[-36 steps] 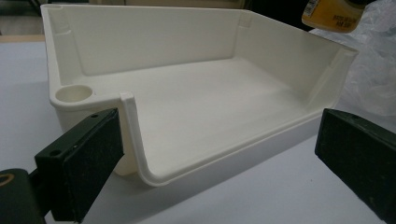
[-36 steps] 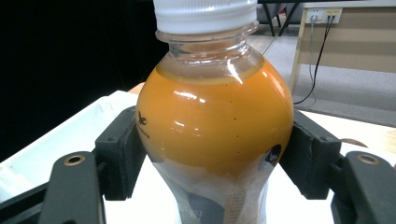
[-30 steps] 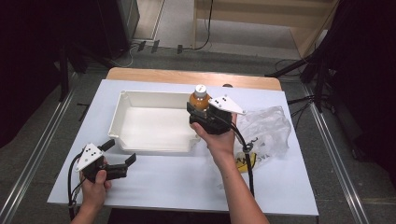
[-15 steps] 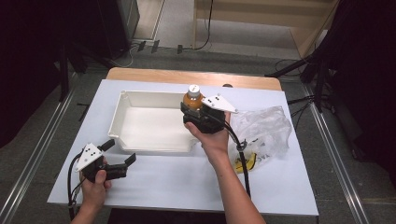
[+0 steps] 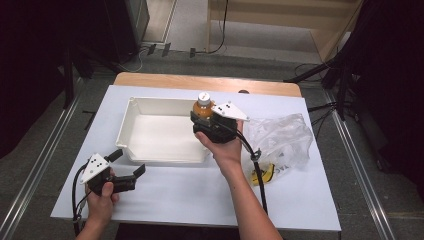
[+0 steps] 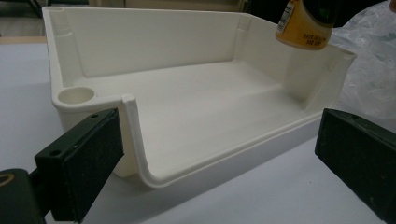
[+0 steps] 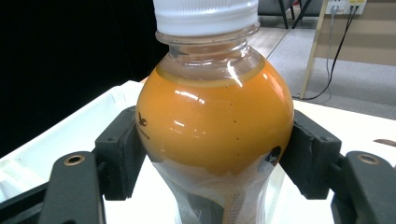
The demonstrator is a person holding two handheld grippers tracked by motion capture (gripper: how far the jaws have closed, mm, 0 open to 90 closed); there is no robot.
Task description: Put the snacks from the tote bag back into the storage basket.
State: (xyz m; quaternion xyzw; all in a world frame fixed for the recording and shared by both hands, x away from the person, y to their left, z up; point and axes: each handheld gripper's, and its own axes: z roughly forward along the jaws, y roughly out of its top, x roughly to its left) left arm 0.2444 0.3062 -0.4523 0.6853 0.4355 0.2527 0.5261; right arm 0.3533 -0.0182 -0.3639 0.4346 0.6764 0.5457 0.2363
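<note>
orange juice in a small clear plastic bottle with a white screw cap [image 5: 203, 106] is what we are handling, but we go left to right across the white table top [image 5: 180, 195], so we begin at the near left corner. our left gripper [image 5: 131, 163], black with a grey three-cornered plate on top, sits low over the table in our left hand [image 5: 102, 200], its jaws standing wide apart with nothing between them. in the left gripper view those jaws frame the near corner of the white plastic tray with high walls and a cut-down front lip [image 6: 140, 135], without touching it, and the bottle's orange bottom [image 6: 303, 28] hangs above the tray's far right wall.

next comes that tray [image 5: 131, 131] in the high view, lying in the middle of the table, its floor bare. at its right wall we find our right gripper [image 5: 201, 114], held up in our right hand [image 5: 225, 147], clamped on the bottle, which stands upright with its cap on top, above the tray's right edge and clear of the table. the right gripper view shows both black pads [image 7: 122, 149] pressing the round orange belly of the bottle [image 7: 215, 135] from either side, the liquid reaching nearly to the neck.

farthest right, a crumpled clear plastic bag [image 5: 280, 140] lies on the table just beside our right forearm, with something yellow and black [image 5: 267, 172] at its near end that we cannot make out; the gripper's black cable [image 5: 257, 170] trails across it
</note>
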